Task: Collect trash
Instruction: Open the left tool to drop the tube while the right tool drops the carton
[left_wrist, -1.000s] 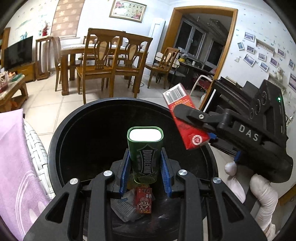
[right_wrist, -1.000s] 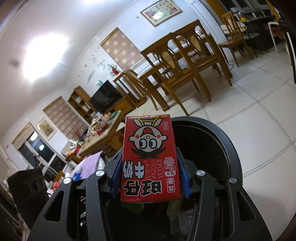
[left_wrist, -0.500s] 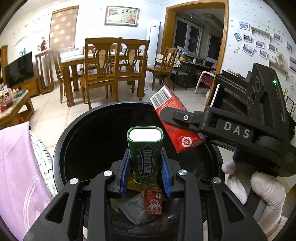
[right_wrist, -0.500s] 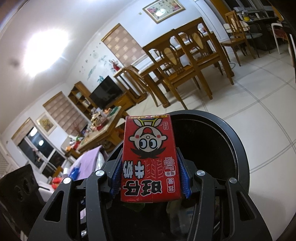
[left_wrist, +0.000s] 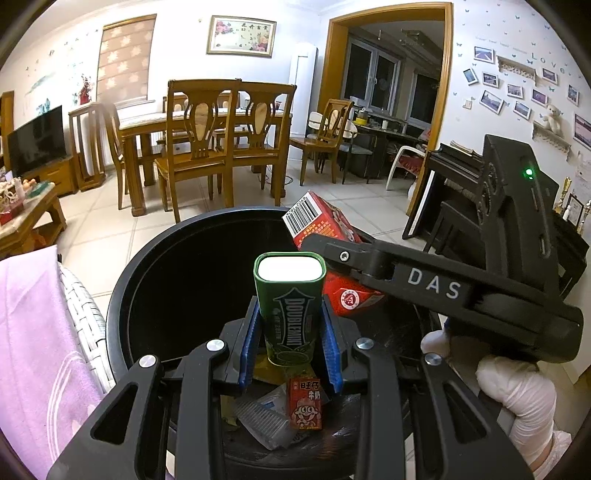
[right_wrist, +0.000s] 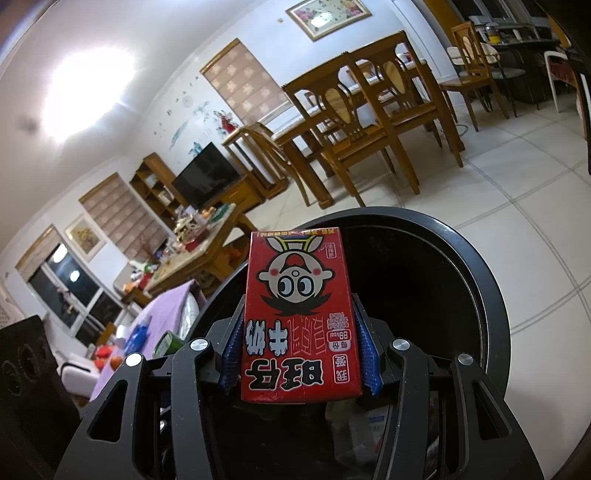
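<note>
Bin (left_wrist: 122, 295) sits under both loads: left gripper (left_wrist: 290, 332) pinches tin (left_wrist: 290, 306), right gripper (right_wrist: 299, 354) pinches carton (right_wrist: 299, 314); spread over centre, clear of rim.

The black bin (left_wrist: 122, 295) gapes open from 9 to 12 o'clock in the left wrist view — dark, unobstructed depth there. At 2 o'clock the right claw (left_wrist: 332, 258) and its red carton (left_wrist: 325, 229) hang over the rim, crowding that side. Directly ahead the green tin (left_wrist: 290, 314) fills the left claw (left_wrist: 290, 339). Below it, wrappers (left_wrist: 266, 421) litter the bottom — and a small red carton (left_wrist: 304, 404) among them.
</note>
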